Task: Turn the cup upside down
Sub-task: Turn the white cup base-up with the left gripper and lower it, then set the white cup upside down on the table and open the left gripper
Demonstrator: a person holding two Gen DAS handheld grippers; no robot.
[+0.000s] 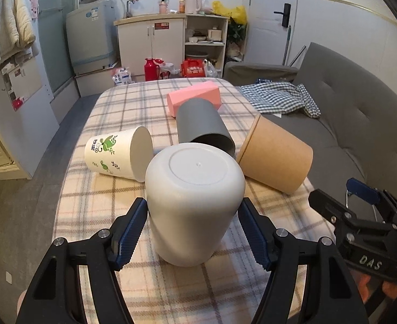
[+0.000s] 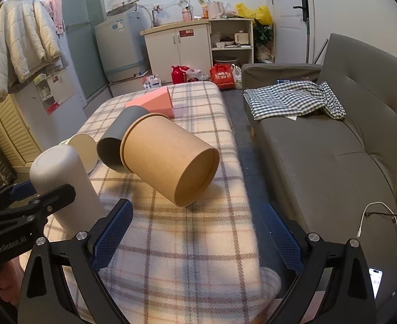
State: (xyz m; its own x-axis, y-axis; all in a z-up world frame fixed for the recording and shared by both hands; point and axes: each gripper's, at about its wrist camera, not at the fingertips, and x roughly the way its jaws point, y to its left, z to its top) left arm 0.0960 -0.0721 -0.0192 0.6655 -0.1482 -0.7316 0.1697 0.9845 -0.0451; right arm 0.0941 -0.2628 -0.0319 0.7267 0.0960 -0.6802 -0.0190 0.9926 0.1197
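The right gripper (image 2: 195, 232) hangs over the near right edge of the plaid table (image 2: 187, 256), its blue-padded jaws spread wide with nothing between them. Ahead of it a brown cup (image 2: 168, 162) lies on its side near the right edge, its base facing the camera. A grey cup (image 2: 117, 140) lies just behind it, touching, open end toward the camera, and a cream cup (image 2: 86, 148) lies at the left edge. A pink box (image 2: 155, 102) sits further back. At the near left corner a white cup (image 2: 63, 178) stands upside down, the left gripper (image 2: 28, 202) around it. A sofa (image 2: 333, 162) with a checked cloth (image 2: 293, 98) stands to the right.
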